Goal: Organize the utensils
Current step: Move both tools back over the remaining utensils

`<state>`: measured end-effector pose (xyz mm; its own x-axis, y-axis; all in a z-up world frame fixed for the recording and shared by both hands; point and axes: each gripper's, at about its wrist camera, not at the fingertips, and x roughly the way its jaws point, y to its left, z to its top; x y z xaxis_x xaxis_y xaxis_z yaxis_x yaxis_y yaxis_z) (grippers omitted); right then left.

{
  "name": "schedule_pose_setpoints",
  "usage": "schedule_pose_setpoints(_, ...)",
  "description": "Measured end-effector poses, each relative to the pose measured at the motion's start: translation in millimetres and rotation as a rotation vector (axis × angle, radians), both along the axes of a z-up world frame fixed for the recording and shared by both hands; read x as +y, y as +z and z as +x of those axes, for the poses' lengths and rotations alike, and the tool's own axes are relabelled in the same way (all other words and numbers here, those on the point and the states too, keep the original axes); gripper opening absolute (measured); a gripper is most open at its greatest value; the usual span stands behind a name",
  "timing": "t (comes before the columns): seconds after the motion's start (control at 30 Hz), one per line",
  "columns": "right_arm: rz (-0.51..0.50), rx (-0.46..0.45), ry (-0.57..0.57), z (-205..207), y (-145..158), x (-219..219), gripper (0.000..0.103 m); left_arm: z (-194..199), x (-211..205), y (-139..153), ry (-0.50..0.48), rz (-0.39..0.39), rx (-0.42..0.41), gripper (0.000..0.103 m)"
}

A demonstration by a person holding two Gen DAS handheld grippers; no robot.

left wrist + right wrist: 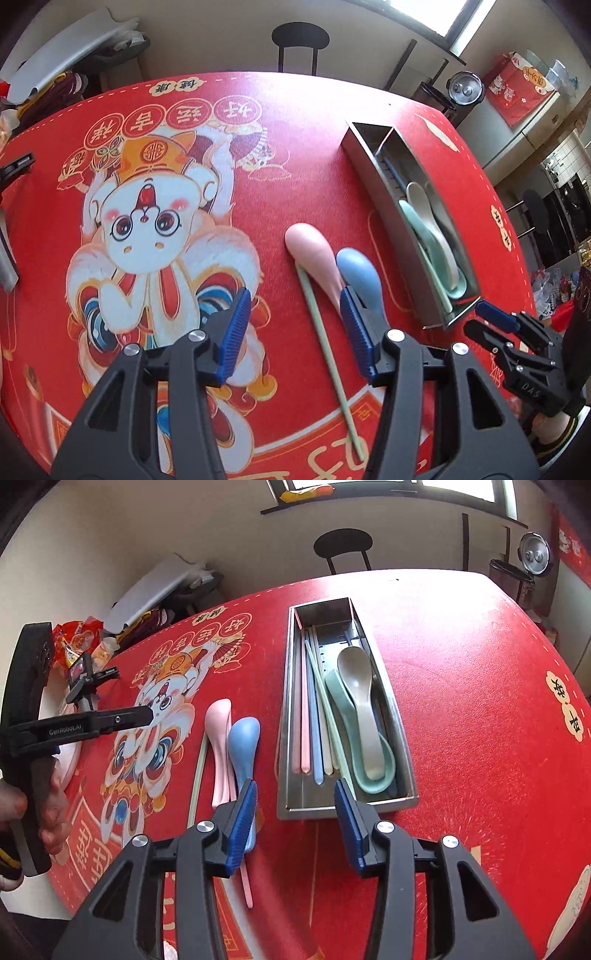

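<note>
A steel utensil tray (400,720) (364,155) lies on the red tablecloth. It holds several pastel chopsticks (308,716), a green spoon (341,701) and a grey spoon (360,686). A pink spoon (314,254) (219,734), a blue spoon (360,277) (242,742) and a green chopstick (325,343) (197,775) lie on the cloth left of the tray. My left gripper (295,325) is open and empty, its right finger over the blue spoon's handle. My right gripper (295,816) is open and empty at the tray's near end.
A black chair (300,46) stands beyond the table's far edge. A pot (464,88) and red bags are at the far right. Clutter and snack packets (79,642) sit at the left table edge. The right gripper also shows in the left wrist view (495,328).
</note>
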<state>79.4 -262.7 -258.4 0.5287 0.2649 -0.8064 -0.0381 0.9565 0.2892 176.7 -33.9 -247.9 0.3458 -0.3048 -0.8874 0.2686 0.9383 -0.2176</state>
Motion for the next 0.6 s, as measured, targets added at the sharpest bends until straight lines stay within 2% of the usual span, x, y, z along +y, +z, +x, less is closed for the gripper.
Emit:
schedule_pose_setpoints(0.17, 0.023, 0.036, 0.013, -10, -12, 6, 0.045, -26, 1, -25, -0.023, -0.007, 0.044, 0.052)
schedule_pose_setpoints(0.37, 0.025, 0.029, 0.032, -13, -10, 11, 0.045, -42, -15, -49, -0.058, 0.013, 0.086, 0.051)
schedule_pose_setpoints(0.53, 0.009, 0.048, 0.039, -11, -13, 14, 0.045, -41, -28, -53, -0.063, 0.071, 0.042, 0.051)
schedule_pose_setpoints(0.6, 0.003, 0.053, 0.035, -10, -13, 14, 0.045, -38, -30, -55, -0.067, 0.071, 0.036, 0.051)
